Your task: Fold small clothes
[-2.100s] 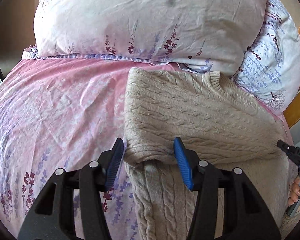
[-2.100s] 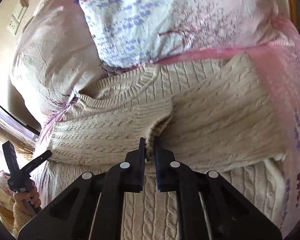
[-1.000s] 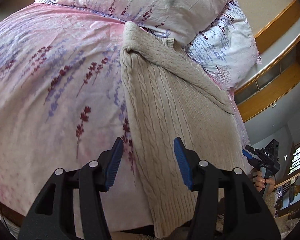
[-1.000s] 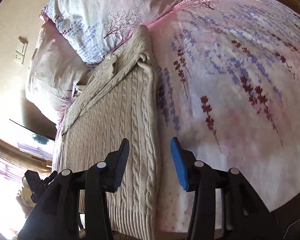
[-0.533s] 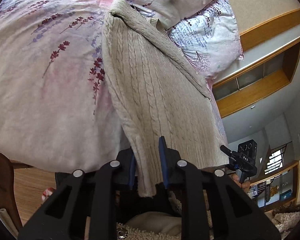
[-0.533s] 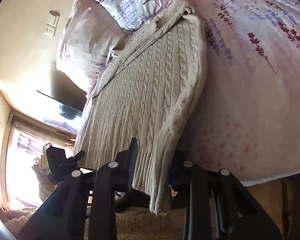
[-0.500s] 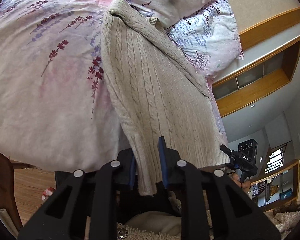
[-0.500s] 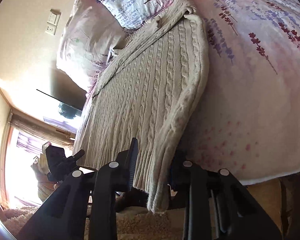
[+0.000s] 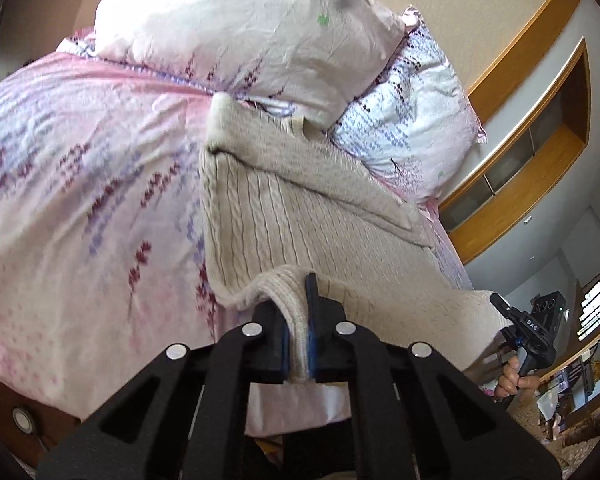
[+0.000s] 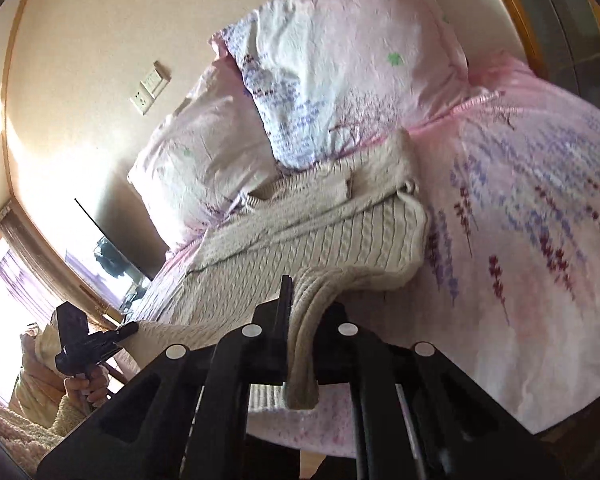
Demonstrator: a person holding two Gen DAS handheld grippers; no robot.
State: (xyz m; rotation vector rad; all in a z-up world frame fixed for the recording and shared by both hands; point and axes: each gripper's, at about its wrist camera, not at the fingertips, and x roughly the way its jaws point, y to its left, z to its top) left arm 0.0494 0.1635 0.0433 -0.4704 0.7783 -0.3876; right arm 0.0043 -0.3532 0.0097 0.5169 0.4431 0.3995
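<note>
A beige cable-knit sweater (image 9: 320, 216) lies lengthwise on the pink floral bed, sleeves folded across its chest, collar toward the pillows. My left gripper (image 9: 298, 320) is shut on the hem's left corner, which is lifted off the bed. In the right wrist view the same sweater (image 10: 320, 236) stretches toward the pillows, and my right gripper (image 10: 304, 320) is shut on the hem's right corner, raised as well. Each view shows the other gripper at the far hem corner, with a hand on its handle: the right gripper (image 9: 500, 304) and the left gripper (image 10: 130, 328).
Two floral pillows (image 9: 260, 28) lean at the head of the bed, just beyond the collar. The pink sheet (image 9: 80, 180) spreads wide to the left, and the sheet (image 10: 540, 220) to the right. A wooden window frame (image 9: 540, 152) and a wall socket (image 10: 150, 92) are behind.
Both grippers dropped to the hem at the bed's foot edge, closed on its corners, and have since lifted the hem up off the bed toward the pillows.
</note>
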